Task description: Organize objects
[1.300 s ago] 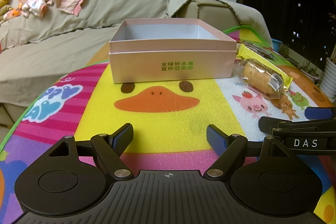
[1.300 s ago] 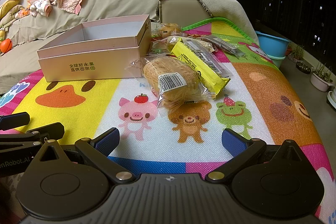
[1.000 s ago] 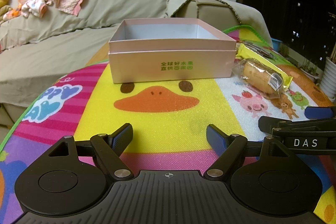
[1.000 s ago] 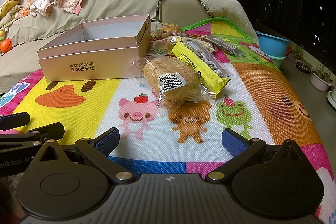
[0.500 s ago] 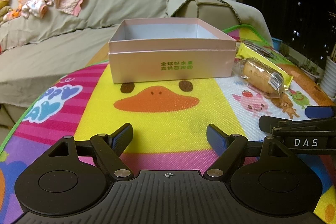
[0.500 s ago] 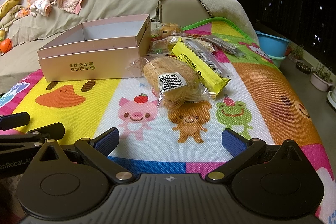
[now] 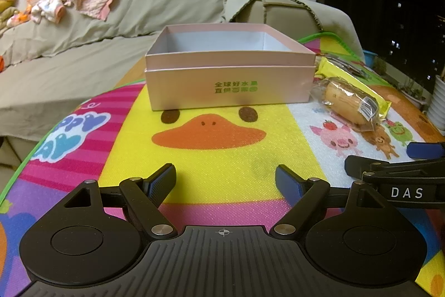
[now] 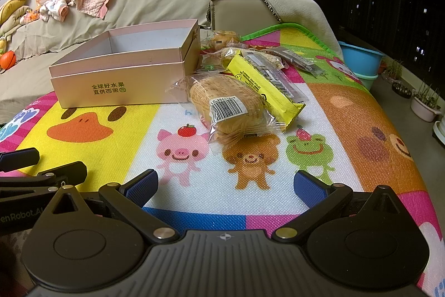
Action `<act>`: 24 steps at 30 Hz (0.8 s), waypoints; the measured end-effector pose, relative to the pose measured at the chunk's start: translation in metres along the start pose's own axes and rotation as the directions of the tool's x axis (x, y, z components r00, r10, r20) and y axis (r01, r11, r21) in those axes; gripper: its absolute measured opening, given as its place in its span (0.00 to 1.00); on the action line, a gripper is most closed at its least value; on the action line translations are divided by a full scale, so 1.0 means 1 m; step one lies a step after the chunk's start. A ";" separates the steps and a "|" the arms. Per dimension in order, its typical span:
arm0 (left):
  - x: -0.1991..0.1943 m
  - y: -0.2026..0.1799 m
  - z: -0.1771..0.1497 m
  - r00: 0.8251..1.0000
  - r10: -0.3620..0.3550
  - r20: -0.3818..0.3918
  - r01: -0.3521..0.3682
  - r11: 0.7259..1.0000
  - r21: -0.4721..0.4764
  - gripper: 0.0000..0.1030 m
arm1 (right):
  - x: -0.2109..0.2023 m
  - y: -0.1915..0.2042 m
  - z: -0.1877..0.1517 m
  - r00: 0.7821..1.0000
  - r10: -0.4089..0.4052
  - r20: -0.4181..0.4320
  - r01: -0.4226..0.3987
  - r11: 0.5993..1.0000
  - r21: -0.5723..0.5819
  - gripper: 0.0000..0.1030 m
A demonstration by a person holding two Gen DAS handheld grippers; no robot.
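On the cartoon mat (image 8: 347, 113), nothing looks sorted yet: the pink box (image 7: 228, 80) sits empty toward the far edge, the wrapped snacks (image 8: 230, 105) lie beside it, and both left gripper (image 7: 225, 180) and right gripper (image 8: 225, 185) rest spread, holding nothing.

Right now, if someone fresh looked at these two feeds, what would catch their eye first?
Probably the pink box, open and showing no contents, sitting at the duck's head on the bright cartoon mat. Next, the snack pile just right of it: a clear-wrapped bread roll nearest, with a yellow packet beside it. Both grippers, left and right, sit low over the mat's near edge, open and holding nothing.
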State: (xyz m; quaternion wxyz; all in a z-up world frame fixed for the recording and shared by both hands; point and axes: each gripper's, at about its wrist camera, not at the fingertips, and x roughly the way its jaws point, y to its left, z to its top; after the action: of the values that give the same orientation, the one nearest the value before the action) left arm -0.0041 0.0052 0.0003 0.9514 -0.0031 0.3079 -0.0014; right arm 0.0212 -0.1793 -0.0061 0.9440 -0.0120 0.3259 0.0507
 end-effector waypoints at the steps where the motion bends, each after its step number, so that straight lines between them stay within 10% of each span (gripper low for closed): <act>1: 0.000 0.000 0.000 1.000 0.000 0.000 0.000 1.000 -0.003 0.84 | 0.000 0.000 0.000 1.000 0.000 -0.001 0.000 1.000 0.000 1.00; 19: 0.007 0.004 0.019 0.997 -0.013 -0.072 0.014 1.000 0.013 0.81 | 0.003 -0.002 0.021 0.981 0.046 -0.187 -0.056 0.997 -0.049 1.00; 24: 0.002 0.019 0.046 1.000 -0.004 0.012 0.004 1.000 -0.004 0.81 | 0.009 -0.009 0.031 0.967 0.105 -0.232 -0.127 0.989 -0.082 1.00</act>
State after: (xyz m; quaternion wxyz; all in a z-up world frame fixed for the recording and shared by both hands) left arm 0.0243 0.0247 0.0364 0.9532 -0.0055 0.3022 -0.0029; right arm 0.0485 -0.1856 0.0124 0.8943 -0.0440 0.4290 0.1196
